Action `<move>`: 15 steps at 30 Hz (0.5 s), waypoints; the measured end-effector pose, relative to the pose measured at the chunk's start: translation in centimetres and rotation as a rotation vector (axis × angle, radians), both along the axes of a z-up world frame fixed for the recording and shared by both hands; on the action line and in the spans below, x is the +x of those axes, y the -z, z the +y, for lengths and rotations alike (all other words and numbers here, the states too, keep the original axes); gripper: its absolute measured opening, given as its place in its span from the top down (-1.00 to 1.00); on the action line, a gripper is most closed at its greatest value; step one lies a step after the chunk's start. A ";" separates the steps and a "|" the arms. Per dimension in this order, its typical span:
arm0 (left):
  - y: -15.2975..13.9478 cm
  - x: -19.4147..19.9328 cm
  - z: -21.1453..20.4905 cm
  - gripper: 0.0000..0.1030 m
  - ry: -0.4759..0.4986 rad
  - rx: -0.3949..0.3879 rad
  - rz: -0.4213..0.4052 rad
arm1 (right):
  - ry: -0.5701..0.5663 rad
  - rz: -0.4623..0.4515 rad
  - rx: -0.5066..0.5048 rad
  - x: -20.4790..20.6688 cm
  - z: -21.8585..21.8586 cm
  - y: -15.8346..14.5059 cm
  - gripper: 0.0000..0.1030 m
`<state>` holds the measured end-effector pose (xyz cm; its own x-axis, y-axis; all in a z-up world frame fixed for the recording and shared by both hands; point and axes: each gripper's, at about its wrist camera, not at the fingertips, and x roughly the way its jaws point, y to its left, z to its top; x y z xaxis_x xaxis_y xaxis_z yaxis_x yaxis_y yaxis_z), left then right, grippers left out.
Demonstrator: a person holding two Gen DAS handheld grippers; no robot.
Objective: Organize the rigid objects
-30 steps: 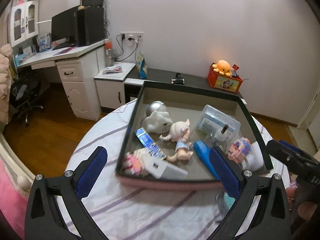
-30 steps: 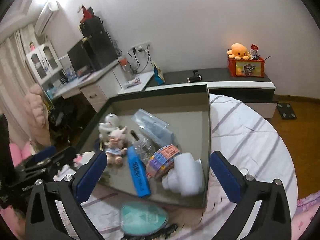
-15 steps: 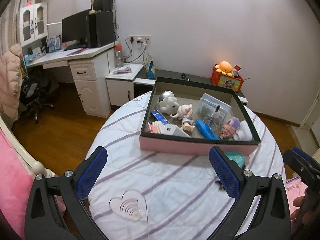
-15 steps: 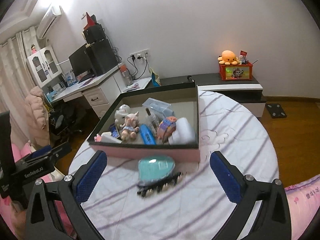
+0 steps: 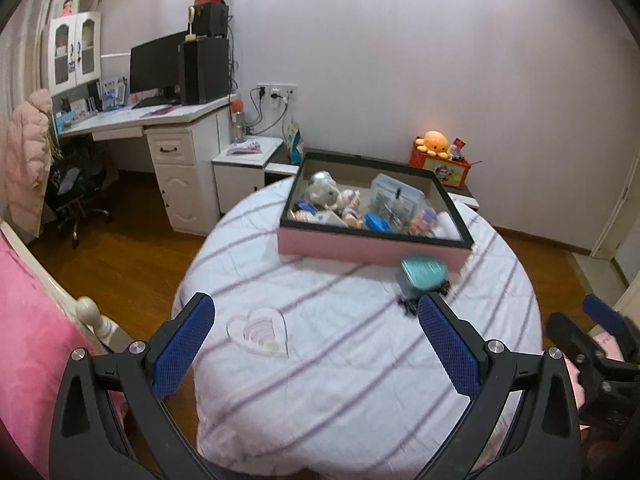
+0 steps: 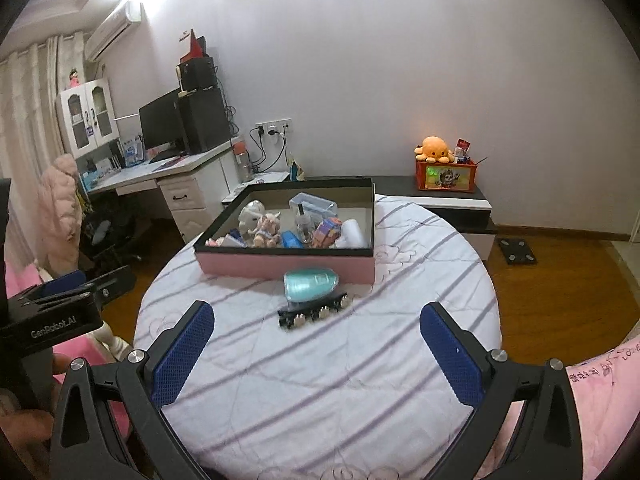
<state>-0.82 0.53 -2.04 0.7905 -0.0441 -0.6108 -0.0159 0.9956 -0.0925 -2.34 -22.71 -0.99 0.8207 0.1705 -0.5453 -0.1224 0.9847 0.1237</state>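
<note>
on the round table [image 6: 400, 360] most toys sit inside the pink box [image 6: 288, 266]; teal case [image 6: 311, 283] and black studded strip [image 6: 316, 312] remain outside. left gripper [image 5: 320, 344] and right gripper [image 6: 318, 354] both gape wide, empty.

Round striped table [image 6: 360, 380] carries a pink box [image 6: 288, 266], teal case [image 6: 311, 283], perhaps a studded clip [image 6: 316, 312]

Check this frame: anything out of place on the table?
Yes. A teal case and a black studded strip lie on the cloth just in front of the pink box, while everything else sits inside it.
</note>
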 end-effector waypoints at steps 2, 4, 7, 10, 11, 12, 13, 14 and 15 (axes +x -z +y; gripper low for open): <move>0.3 -1.0 -0.2 -1.00 -0.001 -0.001 0.003 | -0.006 0.022 0.005 -0.4 0.1 0.6 -1.00; 0.5 -1.6 -0.4 -1.00 0.007 0.013 0.007 | -0.011 0.036 -0.001 -0.8 0.3 1.0 -1.00; 0.8 -2.5 -0.6 -1.00 0.003 0.040 0.005 | -0.022 0.044 -0.005 -1.3 0.7 1.2 -1.00; 0.7 -2.8 -0.4 -1.00 0.001 0.027 0.005 | -0.022 0.041 -0.003 -1.6 0.7 1.1 -1.00; 0.6 -2.9 -0.2 -1.00 -0.003 0.024 0.001 | -0.021 0.039 -0.003 -1.8 0.8 1.1 -1.00; 0.4 -3.0 -0.1 -1.00 -0.004 0.022 -0.003 | -0.021 0.037 -0.004 -1.8 0.8 1.0 -1.00; 0.3 -3.0 0.0 -1.00 -0.006 0.021 -0.006 | -0.021 0.035 -0.005 -2.1 0.9 1.0 -1.00; 0.2 -3.1 0.1 -1.00 -0.008 0.020 -0.009 | -0.021 0.033 -0.005 -2.1 0.9 0.9 -1.00; 0.2 -3.1 0.2 -1.00 -0.008 0.019 -0.011 | -0.022 0.033 -0.006 -2.1 0.9 0.9 -1.00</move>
